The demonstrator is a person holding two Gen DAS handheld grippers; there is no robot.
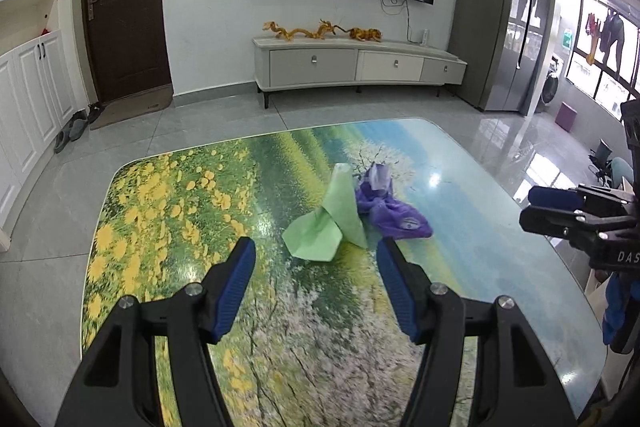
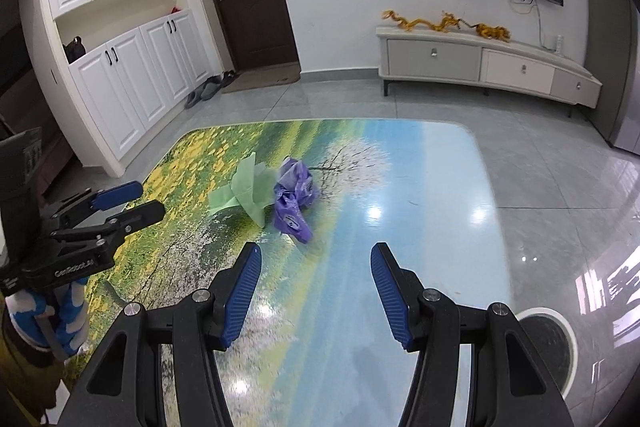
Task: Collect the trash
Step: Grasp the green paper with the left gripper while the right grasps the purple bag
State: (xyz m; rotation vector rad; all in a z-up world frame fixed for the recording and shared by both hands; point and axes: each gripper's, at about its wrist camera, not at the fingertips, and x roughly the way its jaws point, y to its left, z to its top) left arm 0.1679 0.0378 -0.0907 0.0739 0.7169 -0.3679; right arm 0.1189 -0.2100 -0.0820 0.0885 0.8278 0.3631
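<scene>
My left gripper (image 1: 316, 247) hangs over the table (image 1: 160, 227) with its blue pads spread wide and nothing between them; just ahead of its tips lies a crumpled green paper sheet (image 1: 328, 223), and touching that on the far right side is a bunched purple plastic bag (image 1: 390, 207). My right gripper (image 2: 316, 253) is likewise wide apart and empty, with the purple bag (image 2: 292, 203) ahead and slightly left of its tips and the green sheet (image 2: 246, 189) further left. Off its right side, below the table edge, sits a round bin (image 2: 550, 347) on the floor
</scene>
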